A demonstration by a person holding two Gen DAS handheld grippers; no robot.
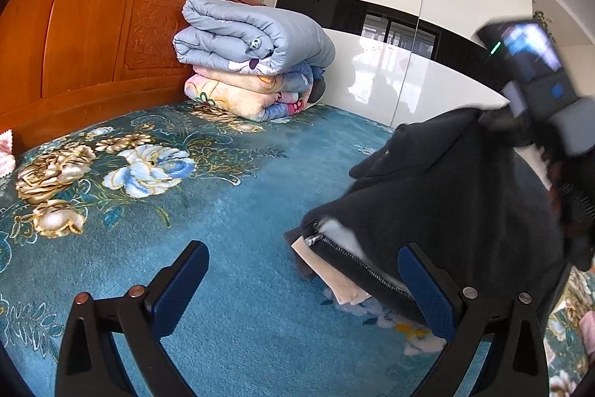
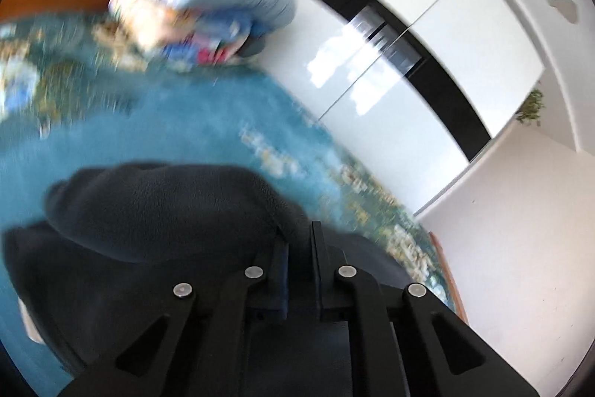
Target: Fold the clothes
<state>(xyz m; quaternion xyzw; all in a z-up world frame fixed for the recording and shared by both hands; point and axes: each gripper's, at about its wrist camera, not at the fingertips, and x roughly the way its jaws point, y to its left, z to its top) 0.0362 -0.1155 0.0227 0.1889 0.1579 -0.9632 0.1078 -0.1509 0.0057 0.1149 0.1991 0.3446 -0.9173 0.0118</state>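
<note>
I am clamping my right gripper on the dark zip jacket, lifting it at the right of the frame so a fold can drop onto the blue floral bedspread. Its zipper edge is running diagonally toward lower right. My left gripper is gaping wide, holding nothing.

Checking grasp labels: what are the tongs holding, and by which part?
Right tongs are shut on the black fleece jacket, pinching a raised fold of fabric; the exact part cannot be told. Left tongs are open, holding nothing.
</note>
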